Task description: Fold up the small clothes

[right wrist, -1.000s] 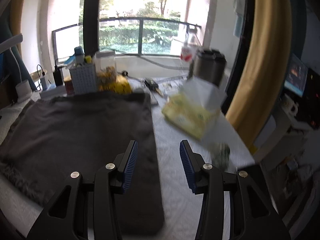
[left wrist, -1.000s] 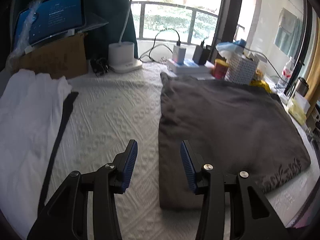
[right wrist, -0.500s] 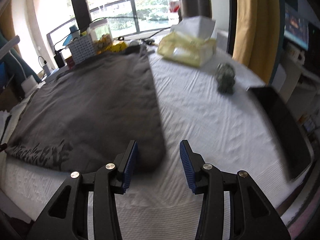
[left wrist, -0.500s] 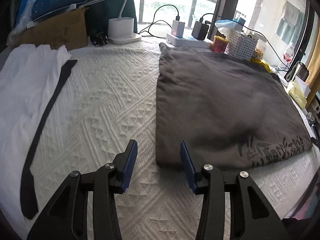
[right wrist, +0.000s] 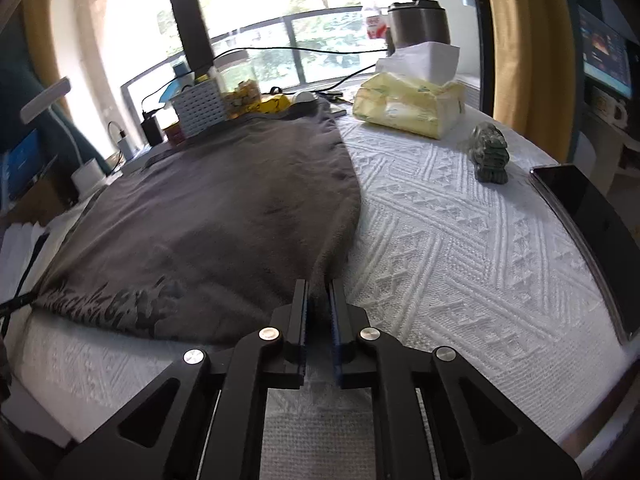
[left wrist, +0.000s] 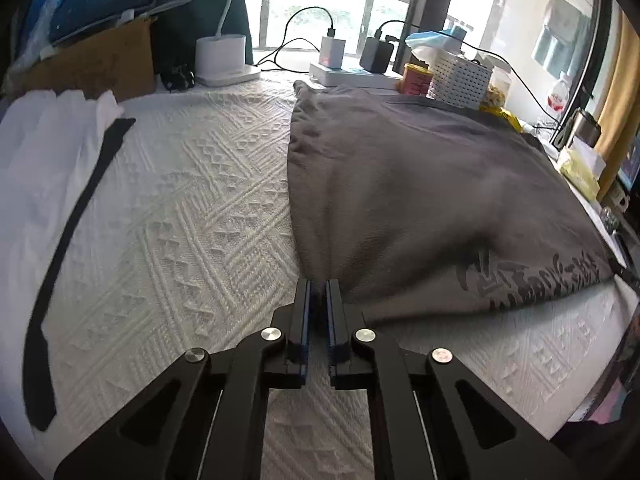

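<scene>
Both tools are pinching the near corners of the grey garment, ready for a fold.

The left tool (left wrist: pixel 319 292) is clamping the near-left corner of the grey garment (left wrist: pixel 420 188), the right tool (right wrist: pixel 319 292) the near-right corner (right wrist: pixel 208 216); it is lying flat on the white tabletop (left wrist: pixel 192 216). Next, I judge, both corners are needing an even lift toward the far edge. Its dark print is proving unreadable.

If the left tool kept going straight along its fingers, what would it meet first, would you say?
Only the folded dark grey garment whose near corner the left tool already pinches; farther along that line probably stands the white charger block, though depth is unclear.
</scene>
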A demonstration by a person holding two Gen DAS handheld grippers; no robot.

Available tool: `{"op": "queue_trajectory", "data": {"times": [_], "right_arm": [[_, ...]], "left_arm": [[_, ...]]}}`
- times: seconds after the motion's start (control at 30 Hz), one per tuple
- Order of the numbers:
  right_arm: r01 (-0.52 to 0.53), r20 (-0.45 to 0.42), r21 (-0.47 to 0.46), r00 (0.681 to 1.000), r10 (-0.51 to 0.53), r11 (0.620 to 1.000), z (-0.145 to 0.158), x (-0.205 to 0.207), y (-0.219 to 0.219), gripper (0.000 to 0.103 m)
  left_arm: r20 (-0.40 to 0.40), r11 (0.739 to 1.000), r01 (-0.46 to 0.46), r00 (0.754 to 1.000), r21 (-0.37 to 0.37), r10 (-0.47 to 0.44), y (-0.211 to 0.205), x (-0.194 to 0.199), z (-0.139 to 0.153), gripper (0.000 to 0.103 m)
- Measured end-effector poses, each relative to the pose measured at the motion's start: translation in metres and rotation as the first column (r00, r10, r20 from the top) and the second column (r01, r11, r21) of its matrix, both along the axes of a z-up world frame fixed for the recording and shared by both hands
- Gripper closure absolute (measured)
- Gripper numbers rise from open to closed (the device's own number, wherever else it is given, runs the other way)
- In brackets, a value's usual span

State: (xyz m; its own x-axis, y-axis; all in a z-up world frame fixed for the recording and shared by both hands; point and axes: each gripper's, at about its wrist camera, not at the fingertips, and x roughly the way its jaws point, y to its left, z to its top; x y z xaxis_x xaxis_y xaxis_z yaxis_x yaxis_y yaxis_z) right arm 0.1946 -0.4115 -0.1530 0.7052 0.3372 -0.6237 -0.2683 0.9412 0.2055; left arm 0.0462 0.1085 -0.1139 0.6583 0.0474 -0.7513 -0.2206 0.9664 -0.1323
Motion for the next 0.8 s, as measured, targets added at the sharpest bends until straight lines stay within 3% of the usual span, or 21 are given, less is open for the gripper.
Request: {"op": "queue_trajectory", "data": {"times": [0.37,0.8], "right_arm": [[-0.01,0.032,-0.094,0.999,0.013,0.996,0.017,-0.024,-0.004,0.093],[0.004,0.018,-0.125,1.0,-0.002,0.992,0.007,-0.062,-0.018,0.093]], "left_arm": [[-0.001,0.999,-0.001,1.0,-0.036,0.001,-0.005,-0.03,0.013,0.098],[-0.05,0.999,0.032,0.998,-0.026,-0.033,-0.022,-0.069,0.008,0.098]]}}
